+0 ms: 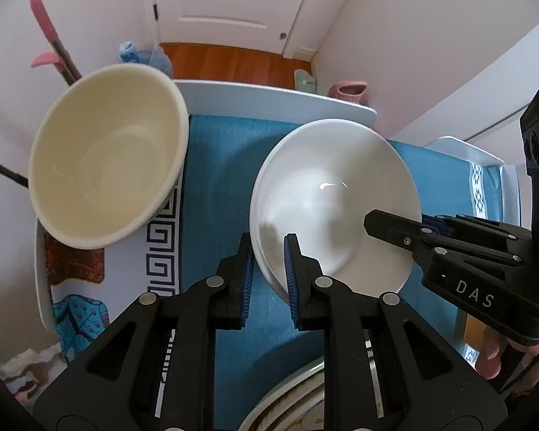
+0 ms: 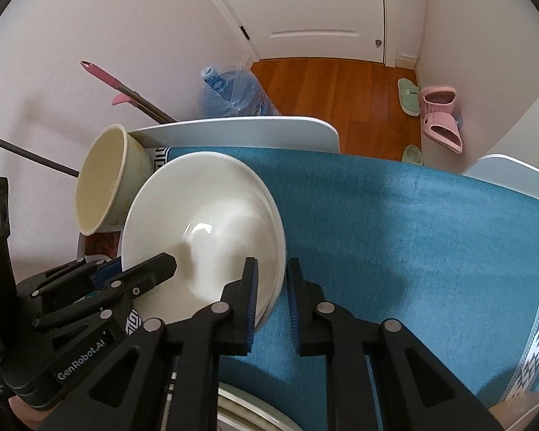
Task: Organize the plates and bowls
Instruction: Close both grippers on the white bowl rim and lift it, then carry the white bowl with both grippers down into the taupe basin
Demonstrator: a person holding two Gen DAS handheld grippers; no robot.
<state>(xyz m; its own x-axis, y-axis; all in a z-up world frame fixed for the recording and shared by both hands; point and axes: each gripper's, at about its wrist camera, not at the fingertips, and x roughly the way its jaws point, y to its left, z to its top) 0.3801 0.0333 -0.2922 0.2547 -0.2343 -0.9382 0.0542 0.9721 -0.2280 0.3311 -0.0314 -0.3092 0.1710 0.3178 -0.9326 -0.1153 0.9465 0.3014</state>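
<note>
A white shallow bowl sits over the blue tablecloth, and a doubled edge suggests a second one nested under it. My left gripper is shut on its left rim, one finger inside and one outside. On the opposite rim my right gripper is shut in the same way. A deeper cream bowl stands tilted to the left of the white one, at the table's edge. Neither gripper touches it.
A plate with a metallic rim lies just under the grippers at the near edge. White chair backs stand past the table. On the floor beyond are a water jug, a mop handle and slippers.
</note>
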